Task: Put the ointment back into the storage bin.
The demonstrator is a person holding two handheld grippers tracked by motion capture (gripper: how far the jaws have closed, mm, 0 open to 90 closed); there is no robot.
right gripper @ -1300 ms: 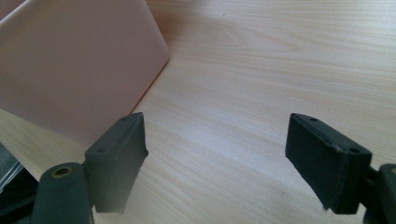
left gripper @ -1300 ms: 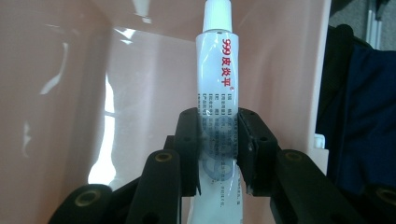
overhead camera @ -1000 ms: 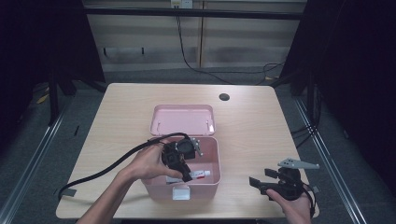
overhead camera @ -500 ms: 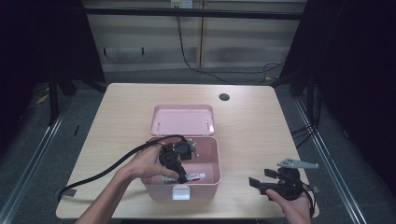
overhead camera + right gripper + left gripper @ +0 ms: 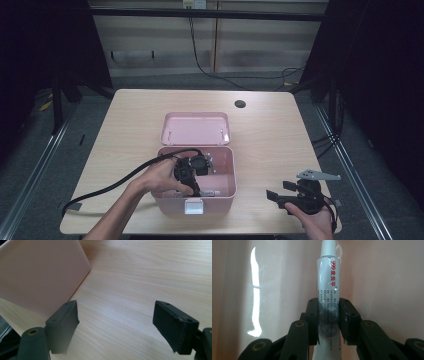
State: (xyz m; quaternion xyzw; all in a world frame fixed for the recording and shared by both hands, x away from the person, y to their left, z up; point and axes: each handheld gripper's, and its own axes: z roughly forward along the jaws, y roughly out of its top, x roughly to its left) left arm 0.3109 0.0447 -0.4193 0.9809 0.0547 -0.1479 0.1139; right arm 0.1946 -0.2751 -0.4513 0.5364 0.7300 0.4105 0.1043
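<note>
A pink box (image 5: 170,202) stands open in the middle of the table, its lid (image 5: 196,128) lying back behind it. My left gripper (image 5: 200,191) reaches down into the box and is shut on a white tube (image 5: 210,192). In the left gripper view the tube (image 5: 328,277) has a white cap and red and dark print. It runs up between the pads of the left gripper (image 5: 329,315), against the box's pink inside. My right gripper (image 5: 274,197) rests near the table's front right, open and holding nothing. The right gripper view shows its wide gap (image 5: 116,322) over bare wood.
A black cable (image 5: 115,182) trails from the left gripper to the table's left front edge. A round dark hole (image 5: 240,104) sits in the tabletop at the back right. The box's outer wall (image 5: 40,272) is close on the left of the right gripper view.
The left hand has edged slightly toward the box's near wall with the tube still gripped. The right gripper has kept still.
</note>
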